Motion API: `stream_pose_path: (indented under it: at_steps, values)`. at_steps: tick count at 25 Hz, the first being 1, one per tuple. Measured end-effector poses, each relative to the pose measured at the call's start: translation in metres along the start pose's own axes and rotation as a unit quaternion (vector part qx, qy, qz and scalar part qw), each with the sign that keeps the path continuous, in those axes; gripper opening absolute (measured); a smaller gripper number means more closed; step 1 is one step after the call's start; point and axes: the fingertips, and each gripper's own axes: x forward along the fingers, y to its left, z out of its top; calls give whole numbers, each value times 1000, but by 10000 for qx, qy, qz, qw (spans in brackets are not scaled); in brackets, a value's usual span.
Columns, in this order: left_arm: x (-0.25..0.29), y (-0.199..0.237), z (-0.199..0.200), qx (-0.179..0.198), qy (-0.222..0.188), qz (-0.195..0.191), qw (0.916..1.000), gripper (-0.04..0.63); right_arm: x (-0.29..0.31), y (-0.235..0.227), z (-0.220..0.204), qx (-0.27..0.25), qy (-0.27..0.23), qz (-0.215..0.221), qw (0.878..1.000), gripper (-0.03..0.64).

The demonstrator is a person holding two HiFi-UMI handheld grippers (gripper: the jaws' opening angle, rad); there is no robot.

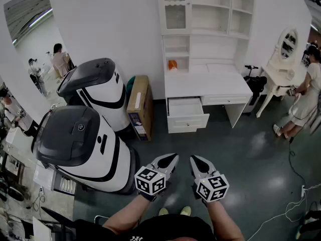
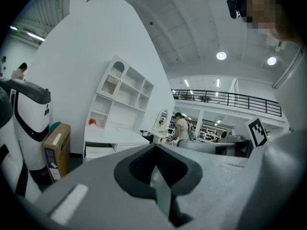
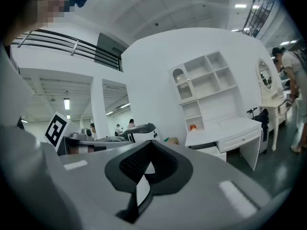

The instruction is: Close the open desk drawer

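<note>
left tool (image 1: 169,160) and right tool (image 1: 195,160): held side by side at the bottom of the head view, tips pointing forward toward the white bench (image 1: 208,84). both hang over the dark floor (image 1: 251,149), well apart from the bench.
left tool jaws: pressed together along one seam, nothing between them (left gripper view).
right tool jaws: likewise closed and empty (right gripper view).
open drawer (image 1: 186,113): at the upper left of the bench front, standing out toward the viewer with its pale interior showing. a lower drawer (image 1: 183,127) lies beneath it. a right-hand drawer (image 1: 225,99), under the bench top, is closed.
shelf unit (image 1: 205,14): white, standing on the bench against the wall. an orange object (image 1: 172,65), too small to identify, sits in a low left compartment.
cardboard box (image 1: 140,107): upright on the floor, just left of the bench.
far machine (image 1: 98,92) and near machine (image 1: 80,149): white bodies with dark tops, left of the box. the near one stands beside the left tool.
dressing table (image 1: 281,77): white, with an oval mirror, right of the bench. a person (image 1: 308,92) stands at it.
</note>
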Motion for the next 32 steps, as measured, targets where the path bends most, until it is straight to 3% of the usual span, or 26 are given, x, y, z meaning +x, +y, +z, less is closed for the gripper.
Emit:
stream_pose_path:
  at_steps: [13, 22, 24, 28, 32]
  values:
    - [30, -13, -2, -75, -41, 145, 9999, 0, -14, -31, 3, -16, 28, 99, 9999, 20]
    - [46, -21, -6, -28, -122, 128, 9998, 0, -25, -47, 10, 93, -120, 426, 9990, 23]
    - [50, -17, -5, -16, -156, 197, 9997, 0, -29, -56, 15, 289, -294, 528, 9977, 23]
    - [46, -6, -6, -57, -150, 383, 9991, 1, -35, -65, 20, 1204, -645, 978, 9858, 23]
    - [50, 7, -7, -131, -146, 500, 9986, 0, -29, -76, 15, 1197, -541, 928, 9870, 40]
